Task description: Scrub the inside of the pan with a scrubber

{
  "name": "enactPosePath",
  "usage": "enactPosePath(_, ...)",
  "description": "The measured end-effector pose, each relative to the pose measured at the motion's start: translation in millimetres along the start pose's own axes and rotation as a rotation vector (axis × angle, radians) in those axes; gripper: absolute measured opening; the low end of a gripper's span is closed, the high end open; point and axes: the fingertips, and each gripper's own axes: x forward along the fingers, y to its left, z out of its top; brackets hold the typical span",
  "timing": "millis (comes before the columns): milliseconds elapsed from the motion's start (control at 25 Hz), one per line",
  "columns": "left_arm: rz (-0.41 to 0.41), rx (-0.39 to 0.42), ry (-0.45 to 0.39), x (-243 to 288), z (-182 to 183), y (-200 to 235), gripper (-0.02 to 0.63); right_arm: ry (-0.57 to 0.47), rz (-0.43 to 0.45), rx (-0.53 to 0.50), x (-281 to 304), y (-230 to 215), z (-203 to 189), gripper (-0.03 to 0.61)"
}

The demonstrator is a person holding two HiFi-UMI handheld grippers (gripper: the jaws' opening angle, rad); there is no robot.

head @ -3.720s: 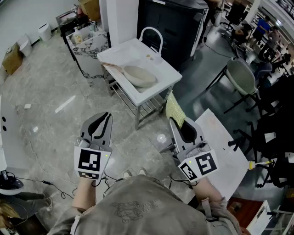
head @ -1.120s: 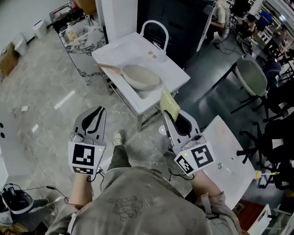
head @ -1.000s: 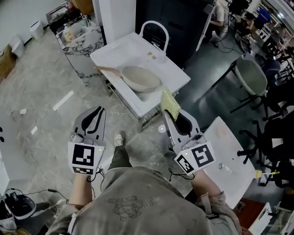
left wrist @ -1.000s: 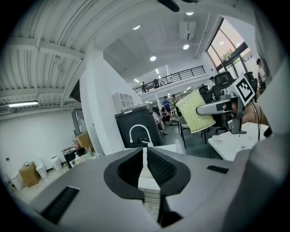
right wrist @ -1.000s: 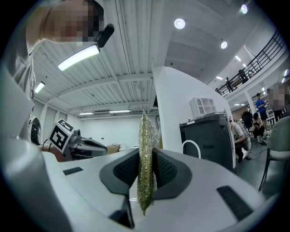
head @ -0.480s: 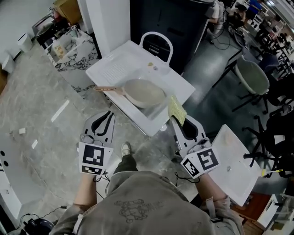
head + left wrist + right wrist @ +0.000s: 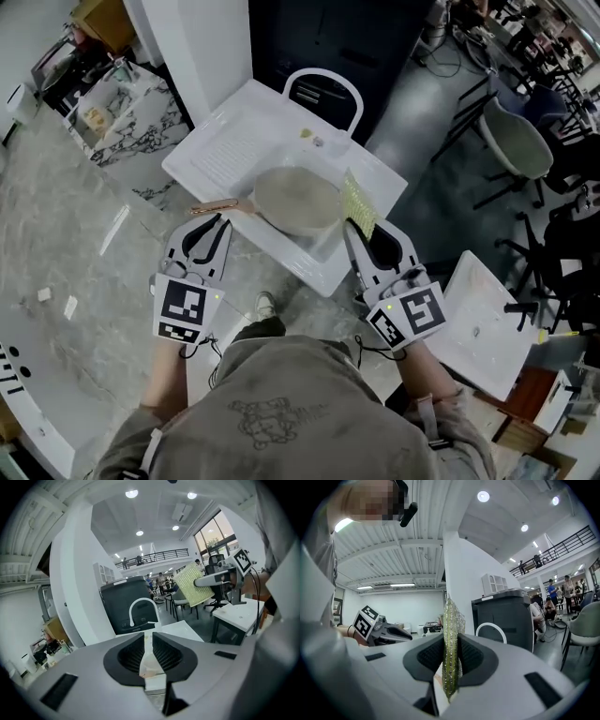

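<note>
Left gripper (image 7: 212,223) jaws together; right gripper (image 7: 359,232) jaws clamping scrubber (image 7: 357,206); both held forward, side by side.

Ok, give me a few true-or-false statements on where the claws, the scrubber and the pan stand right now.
The right claw grips the scrubber. True.
The left claw holds the pan's handle. False: it is shut on nothing.
The pan lies in the sink. True.
The scrubber is rubbing the pan's inside. False: it sits in the right claw, beside the pan's rim.
</note>
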Motion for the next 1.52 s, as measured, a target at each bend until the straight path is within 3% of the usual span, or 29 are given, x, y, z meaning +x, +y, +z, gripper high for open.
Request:
enactPosePath(120,-0.047,0.031,0.024,18,-11,19,0.063,0.006,-0.024,-0.004,24,-4,-1,0.077)
enactPosePath(320,-0.089,0.061,0.071,47,-31,48,0.203,0.041,-0.062,0.02,56,-13,-14,0.077)
enactPosePath(480,-0.127,0.085,0.113,64,-47,62,0.233,0.082,-0.077,0.033,73,-17,-27,0.077)
enactPosePath(800,-0.282,0.164,0.297,96,-94,45,0.252,0.169,-0.066,0.011,87,-37,-52,0.077)
enactPosePath(1000,-0.292,0.189,0.33,118,-107,37,0.251,0.217,-0.032,0.056,100,-59,-71,0.077)
enactPosePath(1160,-0.328,0.227,0.426,135,-131,34,0.252,0.242,0.0,0.055,115,-70,-80,0.077)
enactPosePath(1360,-0.365,0.341,0.567,150,-167,33,0.252,0.29,0.015,0.064,133,-88,-103,0.077)
enactPosePath(1520,-0.425,0.327,0.627,164,-188,25,0.252,0.343,0.026,0.062,150,-101,-128,0.077)
